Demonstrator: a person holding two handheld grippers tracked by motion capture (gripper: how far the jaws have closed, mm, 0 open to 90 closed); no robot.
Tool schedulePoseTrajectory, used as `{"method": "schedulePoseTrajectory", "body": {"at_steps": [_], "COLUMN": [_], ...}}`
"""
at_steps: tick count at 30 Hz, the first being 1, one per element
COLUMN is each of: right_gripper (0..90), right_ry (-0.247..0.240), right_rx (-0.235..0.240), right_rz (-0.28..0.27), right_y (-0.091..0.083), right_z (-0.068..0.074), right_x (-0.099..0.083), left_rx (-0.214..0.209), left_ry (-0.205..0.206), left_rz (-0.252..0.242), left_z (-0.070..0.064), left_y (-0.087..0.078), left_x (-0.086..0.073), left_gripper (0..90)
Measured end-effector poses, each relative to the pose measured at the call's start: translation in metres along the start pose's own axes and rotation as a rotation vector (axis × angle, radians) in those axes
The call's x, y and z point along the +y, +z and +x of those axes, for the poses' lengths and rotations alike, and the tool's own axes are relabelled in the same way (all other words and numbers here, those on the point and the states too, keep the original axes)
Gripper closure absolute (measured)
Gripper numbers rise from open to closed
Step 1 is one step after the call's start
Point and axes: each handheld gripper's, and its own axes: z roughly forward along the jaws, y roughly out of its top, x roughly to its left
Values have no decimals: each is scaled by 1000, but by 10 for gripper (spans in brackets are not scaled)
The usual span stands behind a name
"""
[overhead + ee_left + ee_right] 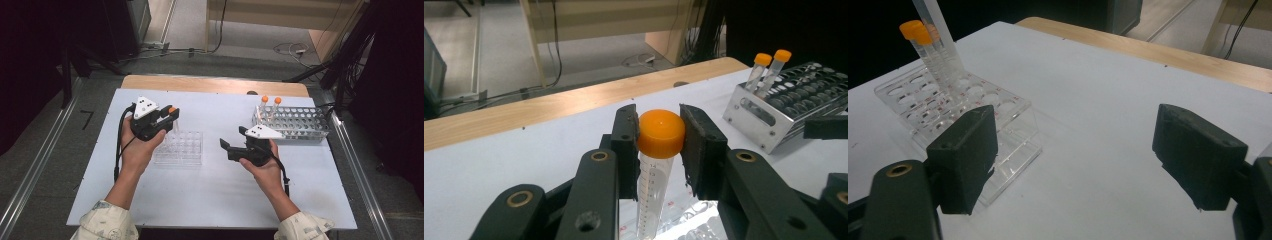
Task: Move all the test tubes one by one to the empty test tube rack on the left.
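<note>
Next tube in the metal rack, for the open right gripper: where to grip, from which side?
Probably just below the cap of an orange-capped tube, coming from above: both stand near-upright at the metal rack corner, upper parts exposed. Right gripper is open.

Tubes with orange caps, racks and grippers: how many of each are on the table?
Tubes with orange caps: 3, one in the left gripper, two in the metal rack
Racks: 2, metal and clear plastic
Grippers: 2, left and right
Total: 7
</note>
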Motion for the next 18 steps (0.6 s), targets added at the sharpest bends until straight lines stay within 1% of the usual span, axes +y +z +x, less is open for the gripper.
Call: {"method": "schedulePoseTrajectory", "body": {"at_steps": [3, 8, 10, 18], "right_gripper": [168, 170, 170, 172], "right_ry": [3, 6, 5, 4], "right_rx": [0, -1, 0, 2], "right_rz": [-1, -2, -2, -4], "right_y": [0, -1, -1, -1], "right_z": [0, -1, -1, 0], "right_x": [0, 0, 0, 0], "left_rx": [12, 20, 30, 29], "left_ry": [9, 14, 26, 27], "left_rz": [5, 8, 12, 29], "left_z": [1, 3, 2, 3], "left_y": [0, 1, 1, 4], "left_x": [-1, -2, -3, -9], "left_gripper": [709, 709, 709, 708]}}
